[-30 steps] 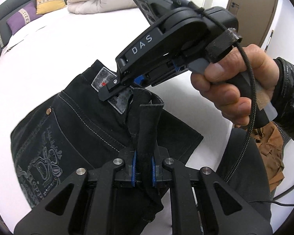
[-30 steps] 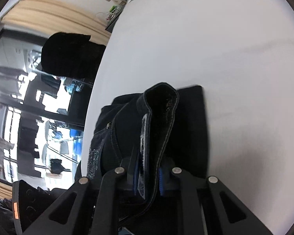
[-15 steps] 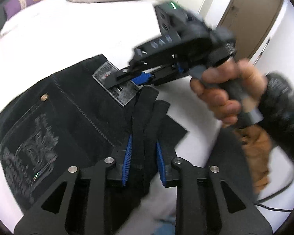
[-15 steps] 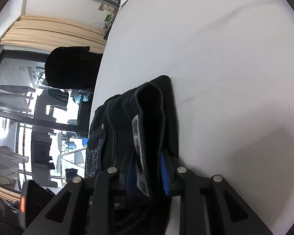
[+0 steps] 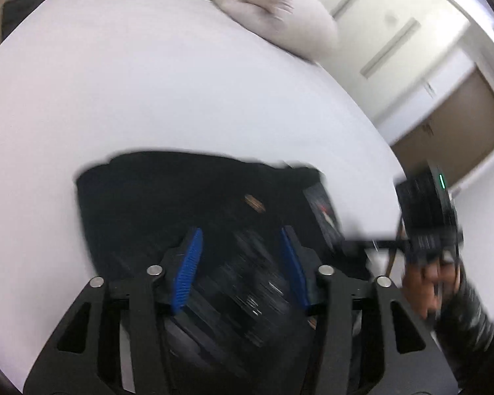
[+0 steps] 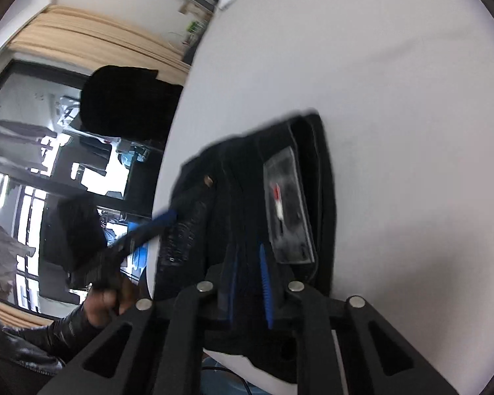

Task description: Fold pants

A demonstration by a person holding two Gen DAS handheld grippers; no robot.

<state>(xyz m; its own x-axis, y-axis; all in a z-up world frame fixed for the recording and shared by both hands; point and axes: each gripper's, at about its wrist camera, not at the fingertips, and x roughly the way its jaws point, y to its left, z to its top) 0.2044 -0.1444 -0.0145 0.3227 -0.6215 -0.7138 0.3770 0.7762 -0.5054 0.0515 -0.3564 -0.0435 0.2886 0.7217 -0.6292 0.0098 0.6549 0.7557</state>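
Black jeans [image 5: 187, 197] lie folded in a compact stack on the white bed; the grey waist label [image 6: 288, 204] faces up. My left gripper [image 5: 240, 263] is open above the stack, blue pads apart with nothing between them. It also shows in the right wrist view [image 6: 161, 220], at the stack's left edge. My right gripper [image 6: 248, 283] has its blue pads close together over the near edge of the jeans; whether fabric is pinched is unclear. The right gripper shows blurred in the left wrist view [image 5: 425, 223], at the stack's right side.
White bed surface [image 5: 148, 82] spreads all around the jeans. A rolled beige duvet [image 5: 280, 13] lies at the far end. A dark chair [image 6: 122, 102] stands by the window beyond the bed's left edge. Closet doors [image 5: 451, 121] are at the right.
My left gripper opened and let go of the fabric, which dropped flat onto the stack. The right gripper lowered its held edge to the bed. Both cameras swung; frames are blurred.
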